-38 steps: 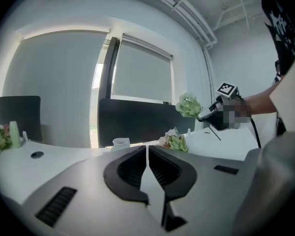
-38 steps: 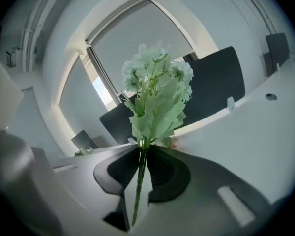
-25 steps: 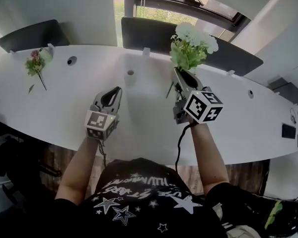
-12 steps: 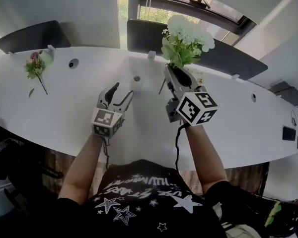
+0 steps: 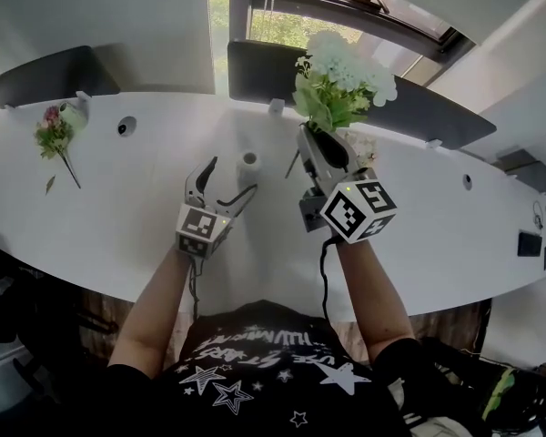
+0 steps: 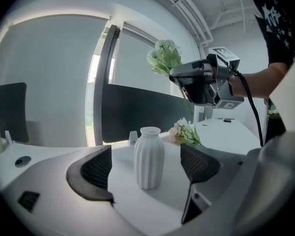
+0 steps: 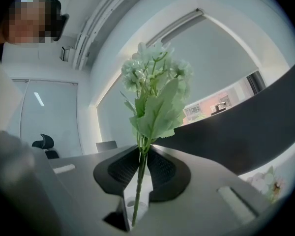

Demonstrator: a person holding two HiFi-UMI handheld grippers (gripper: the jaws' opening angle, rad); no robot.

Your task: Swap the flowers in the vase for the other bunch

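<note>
Empty vase (image 6: 149,156) and raised white bunch (image 5: 341,80).
Right gripper (image 7: 142,168) fingers clamp its stems; left gripper (image 5: 229,178) fingers, just opened apart, frame the vase untouched.

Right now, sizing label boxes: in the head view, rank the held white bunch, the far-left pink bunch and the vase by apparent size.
Largest: white bunch, though held nearer the camera.
Then: pink bunch.
Smallest: vase.

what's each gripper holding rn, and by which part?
Right gripper: shut on the white flower bunch, by its stems below the leaves. Left gripper: nothing; jaws have just been opening, white vase ahead, untouched.
</note>
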